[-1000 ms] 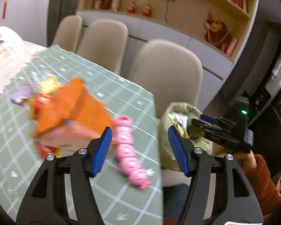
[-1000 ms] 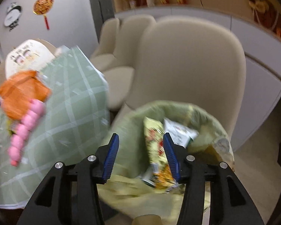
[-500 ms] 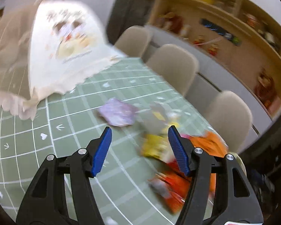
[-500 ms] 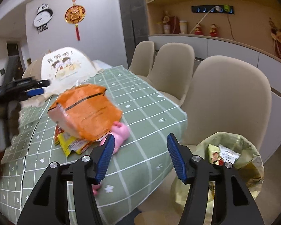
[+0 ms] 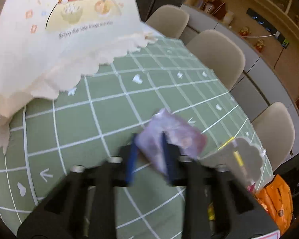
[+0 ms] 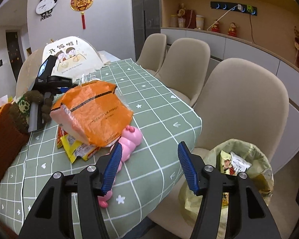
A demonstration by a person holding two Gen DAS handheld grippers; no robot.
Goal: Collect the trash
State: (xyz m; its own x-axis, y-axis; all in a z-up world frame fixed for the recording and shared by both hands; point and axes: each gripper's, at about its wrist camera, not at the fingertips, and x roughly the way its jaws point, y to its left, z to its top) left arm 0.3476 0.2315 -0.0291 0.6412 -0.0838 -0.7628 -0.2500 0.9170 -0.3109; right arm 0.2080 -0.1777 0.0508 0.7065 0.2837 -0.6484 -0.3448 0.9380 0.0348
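My left hand-held gripper is closing on the purple wrapper; next I carry it to the trash bag. Right hand-held gripper gapes empty.

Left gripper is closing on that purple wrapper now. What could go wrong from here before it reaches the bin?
The left gripper is closing with only a corner of the purple wrapper between its fingers, so the wrapper may slip out when lifted.

The trash bag sits off the table's far end, past the orange bag and pink caterpillar toy; a low carry could knock them.
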